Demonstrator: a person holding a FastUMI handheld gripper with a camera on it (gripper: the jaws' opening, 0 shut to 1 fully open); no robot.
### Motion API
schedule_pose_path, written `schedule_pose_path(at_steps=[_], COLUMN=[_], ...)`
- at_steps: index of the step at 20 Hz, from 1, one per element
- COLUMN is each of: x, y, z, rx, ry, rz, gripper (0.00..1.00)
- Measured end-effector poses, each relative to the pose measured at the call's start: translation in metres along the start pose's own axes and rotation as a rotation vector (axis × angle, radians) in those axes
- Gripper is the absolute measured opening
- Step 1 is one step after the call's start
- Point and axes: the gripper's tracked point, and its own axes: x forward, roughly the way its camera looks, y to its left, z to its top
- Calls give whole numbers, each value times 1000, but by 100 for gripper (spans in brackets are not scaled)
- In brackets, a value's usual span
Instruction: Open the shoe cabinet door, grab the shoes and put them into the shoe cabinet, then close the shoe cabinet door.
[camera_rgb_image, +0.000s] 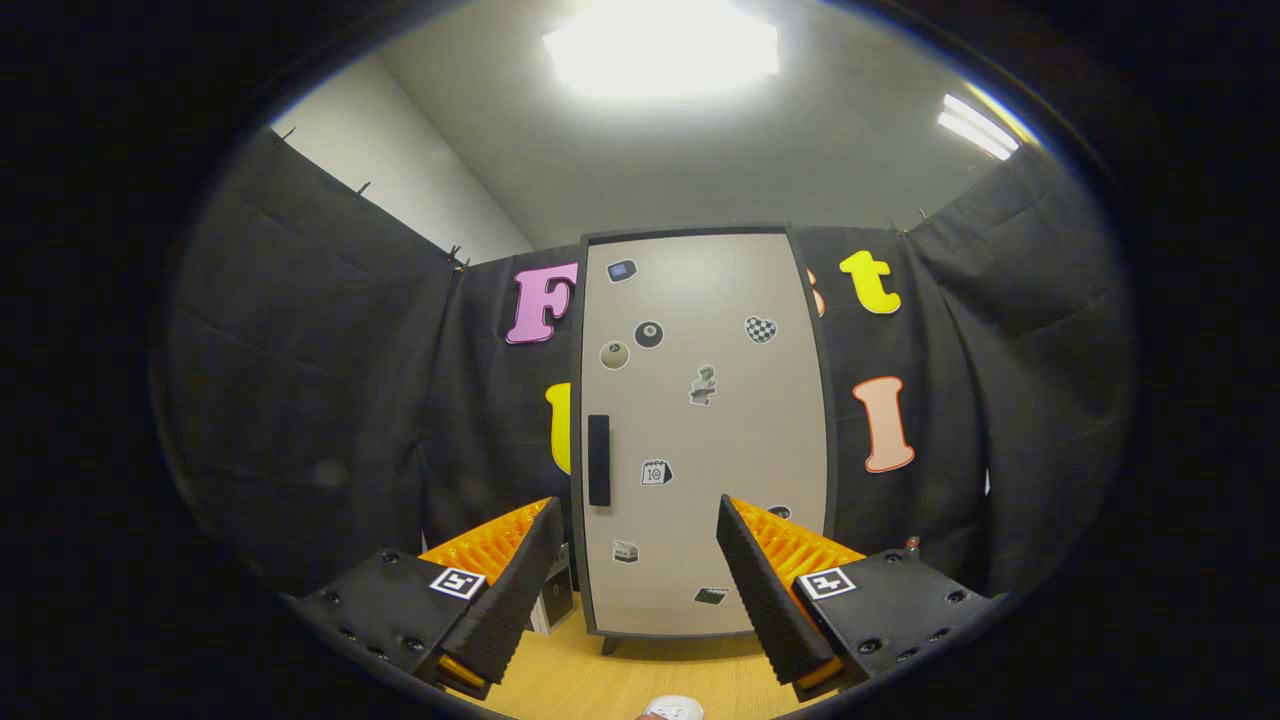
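We are in a recording booth set up as a mock home corner, not a real dwelling. Black cloth (330, 400) hangs on clips as walls on the left, right and far sides, with a plain white room wall (390, 170) and ceiling panel lights (660, 45) above it. A shoe cabinet (705, 430), its shut door dotted with stickers, stands at the far side on a wood-grain surface (600, 680).
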Motion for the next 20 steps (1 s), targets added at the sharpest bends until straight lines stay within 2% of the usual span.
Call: schedule_pose_path(at_steps=[7,20], x=[82,219], y=[25,48], z=[2,-29], rx=[16,-32], ry=[10,57], rz=[52,47], gripper=[98,98])
